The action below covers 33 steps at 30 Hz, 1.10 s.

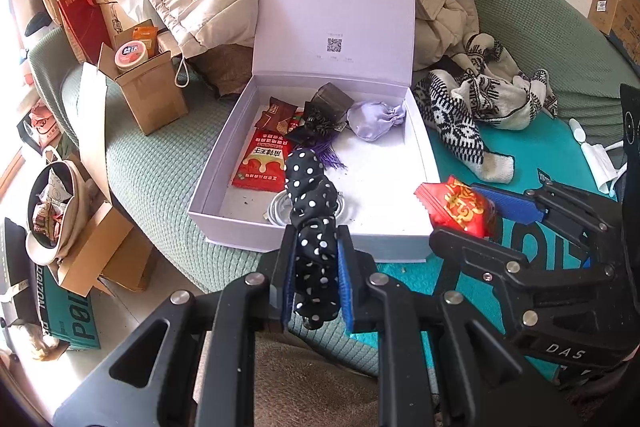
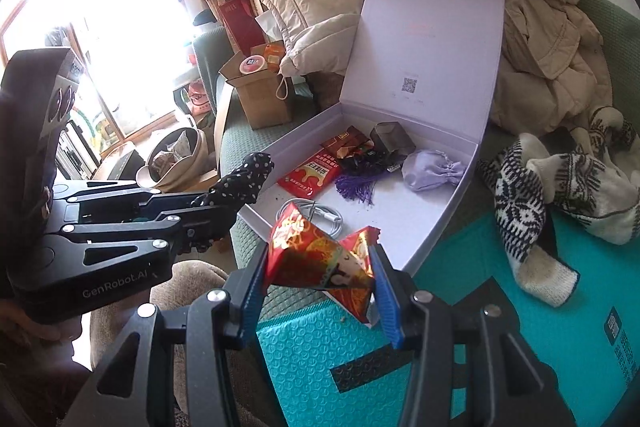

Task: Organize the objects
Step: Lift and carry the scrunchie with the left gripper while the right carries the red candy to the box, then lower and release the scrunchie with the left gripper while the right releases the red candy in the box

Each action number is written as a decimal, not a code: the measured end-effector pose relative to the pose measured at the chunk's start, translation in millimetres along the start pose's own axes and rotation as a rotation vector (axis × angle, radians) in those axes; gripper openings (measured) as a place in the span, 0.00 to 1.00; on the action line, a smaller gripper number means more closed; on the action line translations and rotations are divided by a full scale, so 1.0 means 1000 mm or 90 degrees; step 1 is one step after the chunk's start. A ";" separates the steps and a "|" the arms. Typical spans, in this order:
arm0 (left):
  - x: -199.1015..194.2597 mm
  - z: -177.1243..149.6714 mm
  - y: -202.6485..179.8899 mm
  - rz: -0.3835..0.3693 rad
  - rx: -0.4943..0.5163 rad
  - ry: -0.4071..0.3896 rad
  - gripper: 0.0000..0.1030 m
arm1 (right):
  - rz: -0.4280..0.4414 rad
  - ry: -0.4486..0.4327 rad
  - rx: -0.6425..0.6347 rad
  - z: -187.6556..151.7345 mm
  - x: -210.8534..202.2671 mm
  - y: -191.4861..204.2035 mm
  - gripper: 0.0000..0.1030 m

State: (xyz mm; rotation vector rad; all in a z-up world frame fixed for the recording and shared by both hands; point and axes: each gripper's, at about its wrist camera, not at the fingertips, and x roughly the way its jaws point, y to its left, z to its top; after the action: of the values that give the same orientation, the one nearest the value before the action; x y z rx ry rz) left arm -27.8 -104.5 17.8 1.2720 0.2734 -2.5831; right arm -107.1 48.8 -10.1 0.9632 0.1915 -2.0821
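- Lilac box [image 1: 224,155], lid up, sits on the green sofa [image 1: 160,171]; only the left view reads "ULucky" inside the lid.
- Left claw [image 1: 316,263] pinches the polka-dot scrunchie [image 1: 310,211] over the box's near wall.
- Right claw [image 2: 320,291] clamps the red snack packet [image 2: 316,251], just short of the box.

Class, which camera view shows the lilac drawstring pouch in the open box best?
The right wrist view: the lilac drawstring pouch lies unobstructed, its gathered neck clear. The left wrist view shows the same pouch too, smaller and farther back in the box.
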 end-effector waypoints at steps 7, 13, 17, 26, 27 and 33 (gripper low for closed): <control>0.021 0.020 0.010 -0.009 -0.001 0.010 0.16 | -0.007 0.003 0.002 0.015 0.016 -0.007 0.48; 0.043 0.033 0.017 -0.015 -0.004 0.022 0.16 | -0.009 0.008 0.000 0.027 0.032 -0.013 0.48; 0.058 0.041 0.023 -0.016 -0.006 0.029 0.16 | -0.010 0.012 -0.001 0.035 0.043 -0.017 0.48; 0.087 0.064 0.032 -0.022 -0.002 0.040 0.16 | -0.008 0.020 -0.002 0.052 0.068 -0.030 0.48; 0.090 0.067 0.033 -0.023 -0.001 0.040 0.16 | -0.008 0.020 -0.002 0.054 0.070 -0.031 0.48; 0.107 0.082 0.038 -0.021 0.002 0.043 0.16 | -0.008 0.021 -0.009 0.065 0.082 -0.039 0.48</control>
State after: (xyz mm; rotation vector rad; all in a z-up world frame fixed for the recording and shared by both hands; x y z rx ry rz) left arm -141.1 -178.5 -20.2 1.3691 0.3050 -2.5725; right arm -203.3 -4.9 -28.9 0.9903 0.2295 -2.0751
